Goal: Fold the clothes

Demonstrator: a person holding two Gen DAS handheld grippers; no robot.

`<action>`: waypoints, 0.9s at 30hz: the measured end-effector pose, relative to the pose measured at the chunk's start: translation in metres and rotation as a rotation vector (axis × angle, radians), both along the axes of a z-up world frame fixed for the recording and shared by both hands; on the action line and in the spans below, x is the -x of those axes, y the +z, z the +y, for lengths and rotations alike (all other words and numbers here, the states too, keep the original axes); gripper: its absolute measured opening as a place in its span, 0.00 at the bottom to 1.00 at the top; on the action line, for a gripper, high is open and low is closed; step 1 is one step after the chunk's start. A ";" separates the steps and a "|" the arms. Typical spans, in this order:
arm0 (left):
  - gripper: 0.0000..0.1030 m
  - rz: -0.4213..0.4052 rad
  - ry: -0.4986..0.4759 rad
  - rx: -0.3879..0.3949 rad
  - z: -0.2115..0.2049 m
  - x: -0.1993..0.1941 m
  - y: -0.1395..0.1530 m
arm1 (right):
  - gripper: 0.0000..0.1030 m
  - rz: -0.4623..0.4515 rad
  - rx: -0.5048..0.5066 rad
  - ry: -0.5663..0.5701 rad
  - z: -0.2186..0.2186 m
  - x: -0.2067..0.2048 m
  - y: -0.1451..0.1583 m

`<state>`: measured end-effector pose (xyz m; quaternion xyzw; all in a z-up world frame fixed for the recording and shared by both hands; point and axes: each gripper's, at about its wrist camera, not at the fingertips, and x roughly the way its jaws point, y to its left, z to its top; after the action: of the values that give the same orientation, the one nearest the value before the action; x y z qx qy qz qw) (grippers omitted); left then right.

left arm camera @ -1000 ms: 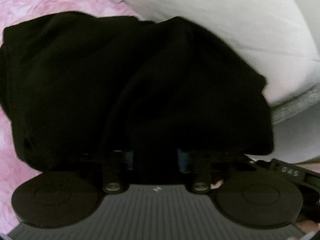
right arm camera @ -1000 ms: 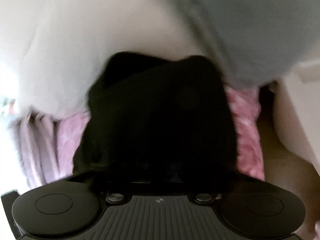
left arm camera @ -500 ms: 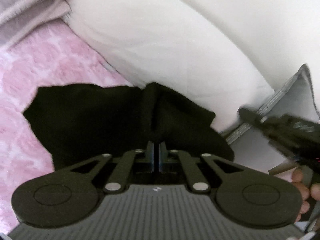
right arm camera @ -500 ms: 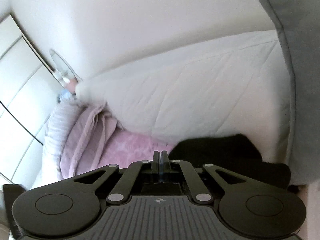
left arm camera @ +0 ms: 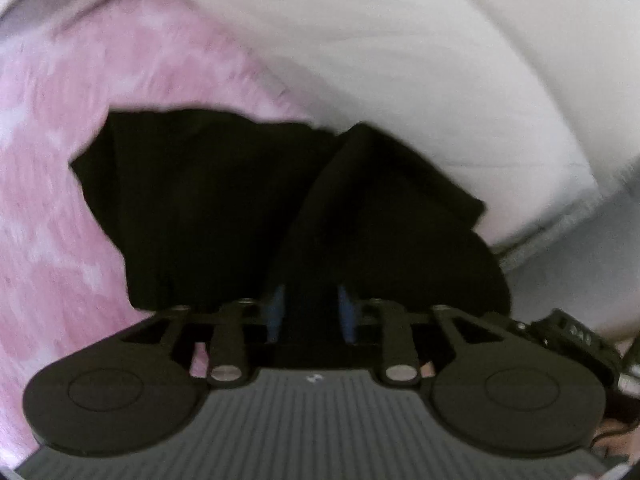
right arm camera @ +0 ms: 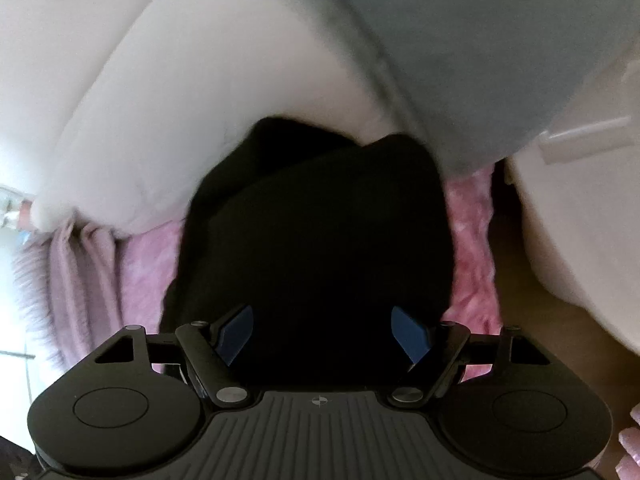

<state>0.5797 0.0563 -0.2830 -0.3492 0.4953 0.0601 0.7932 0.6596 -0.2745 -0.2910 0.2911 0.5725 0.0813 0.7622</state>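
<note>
A black garment [left arm camera: 208,200] lies crumpled on a pink bedspread [left arm camera: 60,160], its far edge against a white pillow [left arm camera: 400,60]. My left gripper [left arm camera: 310,308] hovers at its near edge. Its jaws are opening, a narrow gap shows between the blue pads [left arm camera: 276,312], and a raised fold of the black cloth runs into that gap. In the right wrist view the same garment [right arm camera: 320,232] fills the middle. My right gripper [right arm camera: 322,332] is over it with its jaws opening wide. Black cloth lies below and between the pads [right arm camera: 236,332], and they do not press on it.
A grey cushion [right arm camera: 460,40] overlaps the white pillow [right arm camera: 160,100] behind the garment. A mauve blanket [right arm camera: 60,280] is bunched at the left. White furniture [right arm camera: 580,200] and brown floor [right arm camera: 540,300] lie past the bed's right edge. The other gripper's body [left arm camera: 576,328] shows at the right.
Half a second ago both grippers were shut. Now both sets of pads stand apart, the right far wider. The right view has swung down from the pillows onto the garment.
</note>
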 end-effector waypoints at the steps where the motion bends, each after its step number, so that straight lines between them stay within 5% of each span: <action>1: 0.29 0.008 0.024 0.046 0.003 -0.006 -0.008 | 0.77 0.006 -0.012 -0.024 -0.004 -0.006 -0.003; 6: 0.39 0.011 0.080 0.161 0.019 -0.029 -0.038 | 0.81 0.022 -0.072 -0.119 -0.012 -0.032 -0.028; 9: 0.26 0.060 0.041 0.187 0.014 -0.043 -0.057 | 0.81 0.007 -0.054 -0.130 -0.008 -0.045 -0.038; 11: 0.06 0.064 0.002 0.188 0.009 -0.048 -0.062 | 0.74 0.002 -0.070 -0.104 -0.005 -0.048 -0.043; 13: 0.03 0.043 -0.037 0.148 0.004 -0.048 -0.055 | 0.12 -0.017 -0.057 -0.038 0.004 -0.051 -0.043; 15: 0.02 0.019 -0.069 0.105 0.000 -0.045 -0.046 | 0.03 -0.049 -0.005 0.030 0.014 -0.049 -0.035; 19: 0.02 -0.057 -0.067 0.071 0.009 -0.036 -0.019 | 0.02 -0.136 -0.012 0.085 0.024 -0.044 -0.011; 27: 0.01 -0.256 0.008 0.026 0.034 0.015 0.056 | 0.02 -0.406 -0.197 0.187 0.055 -0.027 0.082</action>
<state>0.5652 0.0906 -0.2265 -0.3663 0.3893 0.0118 0.8451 0.6863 -0.2196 -0.2087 0.2874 0.4214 0.2638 0.8187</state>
